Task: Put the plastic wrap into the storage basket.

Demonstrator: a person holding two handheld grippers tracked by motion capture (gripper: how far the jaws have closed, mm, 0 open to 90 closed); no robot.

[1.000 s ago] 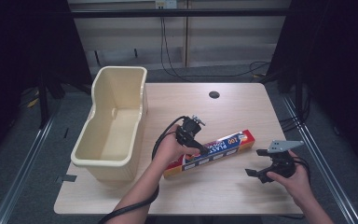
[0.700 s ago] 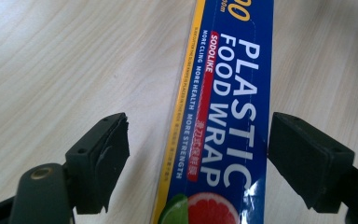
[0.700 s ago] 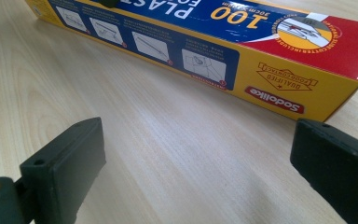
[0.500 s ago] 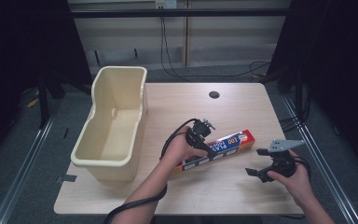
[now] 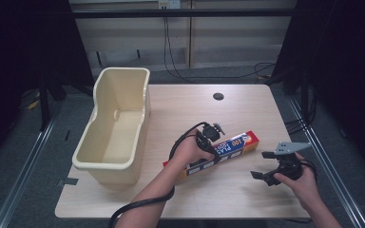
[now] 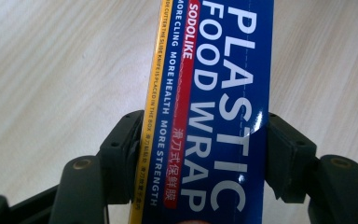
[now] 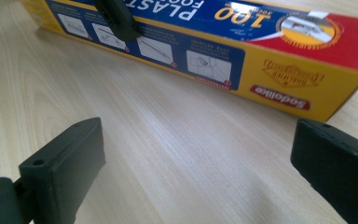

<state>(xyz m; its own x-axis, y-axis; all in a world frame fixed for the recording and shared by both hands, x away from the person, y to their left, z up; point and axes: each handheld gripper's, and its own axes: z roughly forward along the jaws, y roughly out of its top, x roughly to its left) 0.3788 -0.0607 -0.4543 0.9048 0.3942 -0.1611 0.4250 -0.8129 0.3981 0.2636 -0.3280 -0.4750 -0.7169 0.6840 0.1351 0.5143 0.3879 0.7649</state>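
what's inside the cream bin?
Nothing visible: the bin shows bare floor and inner walls from the high view. The strip of floor just behind its near wall is hidden. The wrap box lies outside, on the table.

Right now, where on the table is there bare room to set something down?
The far half is bare, between the cream bin, the cable hole and the right edge. So is the near strip in front of the plastic wrap box. It is crowded around the box, left gripper and right gripper.
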